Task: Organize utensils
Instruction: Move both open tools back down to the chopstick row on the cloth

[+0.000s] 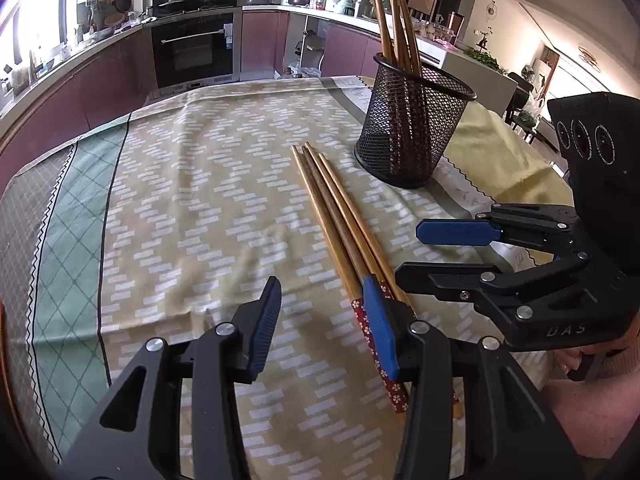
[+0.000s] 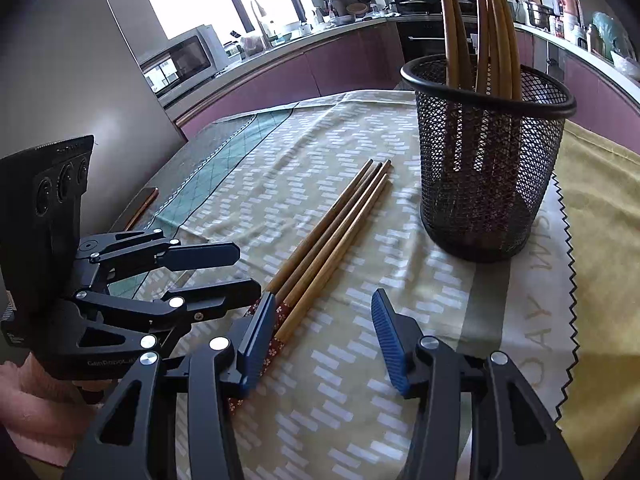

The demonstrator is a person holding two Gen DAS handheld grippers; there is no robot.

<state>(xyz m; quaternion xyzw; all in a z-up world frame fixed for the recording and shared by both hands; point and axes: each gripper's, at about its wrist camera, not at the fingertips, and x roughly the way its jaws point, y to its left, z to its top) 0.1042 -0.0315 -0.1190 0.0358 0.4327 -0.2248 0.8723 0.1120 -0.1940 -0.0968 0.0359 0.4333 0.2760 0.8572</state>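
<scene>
Gaping empty beside loose chopsticks (image 1: 340, 216), both tools: left tool (image 1: 324, 328), right tool (image 2: 320, 340) marked "DAS".

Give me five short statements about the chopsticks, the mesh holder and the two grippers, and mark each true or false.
1. Four chopsticks lie side by side on the tablecloth. True.
2. The mesh holder is empty. False: several chopsticks stand in it.
3. The left gripper is clamped on a chopstick. False: its jaws stand apart, nothing between them.
4. The right gripper holds nothing. True.
5. The holder lies on its side. False: it stands upright.
</scene>
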